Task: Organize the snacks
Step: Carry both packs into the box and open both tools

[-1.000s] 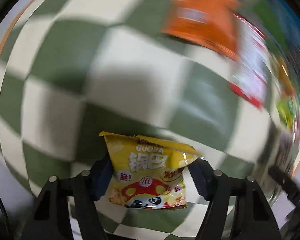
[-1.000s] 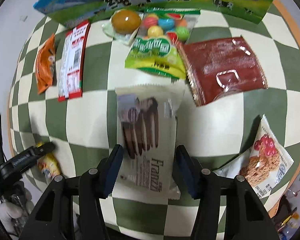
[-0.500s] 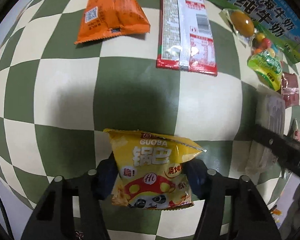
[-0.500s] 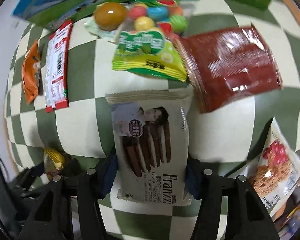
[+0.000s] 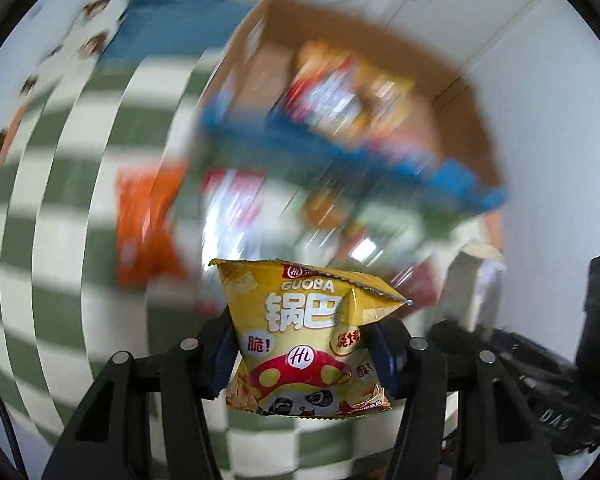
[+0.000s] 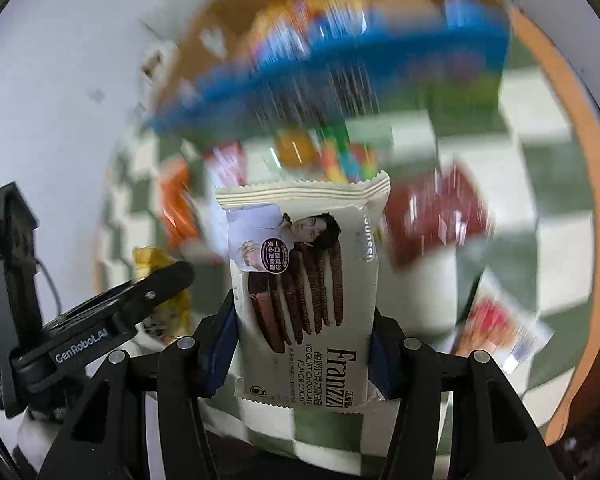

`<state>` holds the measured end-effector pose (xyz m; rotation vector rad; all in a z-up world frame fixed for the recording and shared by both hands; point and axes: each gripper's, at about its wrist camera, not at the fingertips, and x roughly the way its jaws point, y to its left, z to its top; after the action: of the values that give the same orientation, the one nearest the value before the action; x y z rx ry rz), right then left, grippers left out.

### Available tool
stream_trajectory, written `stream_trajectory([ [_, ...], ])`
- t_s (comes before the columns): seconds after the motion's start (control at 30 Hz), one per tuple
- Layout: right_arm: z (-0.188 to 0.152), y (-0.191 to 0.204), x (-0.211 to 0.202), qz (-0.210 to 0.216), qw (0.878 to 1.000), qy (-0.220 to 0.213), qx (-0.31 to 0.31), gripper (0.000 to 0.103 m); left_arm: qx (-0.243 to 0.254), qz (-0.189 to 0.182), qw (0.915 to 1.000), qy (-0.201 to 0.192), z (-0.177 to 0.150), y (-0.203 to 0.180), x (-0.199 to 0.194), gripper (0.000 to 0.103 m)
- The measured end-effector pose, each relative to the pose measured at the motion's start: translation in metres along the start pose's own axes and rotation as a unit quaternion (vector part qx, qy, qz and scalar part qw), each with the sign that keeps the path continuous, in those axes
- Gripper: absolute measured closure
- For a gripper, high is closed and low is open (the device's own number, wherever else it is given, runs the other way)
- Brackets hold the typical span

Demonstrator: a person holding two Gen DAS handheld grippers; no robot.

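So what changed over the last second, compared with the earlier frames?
Both packets left the table. The left gripper, which had straddled the yellow packet lying on the cloth, closed on it and lifted it. The right gripper did the same with the cookie packet. Both views swung up toward the box. The other snacks appear to lie as before, though blurred.

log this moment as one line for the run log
left gripper: shut on yellow foil guoba crisp packet | right gripper: shut on cream franzzi cookie packet | both lifted off checked cloth | open cardboard box ahead
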<state>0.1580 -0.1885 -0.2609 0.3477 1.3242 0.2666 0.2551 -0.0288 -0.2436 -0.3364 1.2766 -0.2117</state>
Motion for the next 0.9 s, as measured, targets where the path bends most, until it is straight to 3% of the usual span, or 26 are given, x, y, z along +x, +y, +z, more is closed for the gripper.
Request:
stream_trajectory([
  [0.13, 0.066, 0.017, -0.053, 0.008, 0.998, -0.064, -0.020, 0.045, 0.055, -0.010, 0.9979, -0.033, 0.071, -0.034, -0.029, 0.049],
  [0.23, 0.121, 0.012, -0.079, -0.035, 0.994, -0.097, -0.044, 0.045, 0.090, 0.011, 0.9956, -0.026, 0.122, -0.051, -0.020, 0.049],
  [0.27, 0.141, 0.009, -0.079, -0.052, 0.993, -0.099, -0.046, 0.045, 0.119, 0.024, 0.9923, -0.028, 0.137, -0.052, -0.013, 0.049],
  [0.4, 0.203, -0.017, -0.058, -0.094, 0.993, -0.068, -0.034, 0.045, 0.118, 0.078, 0.9897, 0.022, 0.182, -0.036, 0.037, 0.049],
  [0.53, 0.237, -0.042, -0.020, -0.123, 0.992, -0.023, -0.017, 0.045, 0.107, 0.118, 0.9854, 0.058, 0.197, -0.011, 0.084, 0.048],
  [0.77, 0.245, -0.072, 0.028, -0.143, 0.989, 0.034, 0.003, 0.039, 0.085, 0.119, 0.9812, 0.126, 0.189, 0.017, 0.138, 0.046],
  [0.8, 0.239, -0.072, 0.032, -0.150, 0.988, 0.038, 0.000, 0.036, 0.091, 0.122, 0.9804, 0.125, 0.187, 0.016, 0.142, 0.040],
  [0.87, 0.237, -0.069, 0.035, -0.150, 0.988, 0.043, -0.007, 0.007, 0.090, 0.106, 0.9817, 0.129, 0.186, 0.012, 0.144, 0.019],
  [0.9, 0.237, -0.068, 0.037, -0.145, 0.988, 0.047, -0.008, 0.007, 0.087, 0.102, 0.9825, 0.130, 0.185, 0.010, 0.144, 0.010],
])
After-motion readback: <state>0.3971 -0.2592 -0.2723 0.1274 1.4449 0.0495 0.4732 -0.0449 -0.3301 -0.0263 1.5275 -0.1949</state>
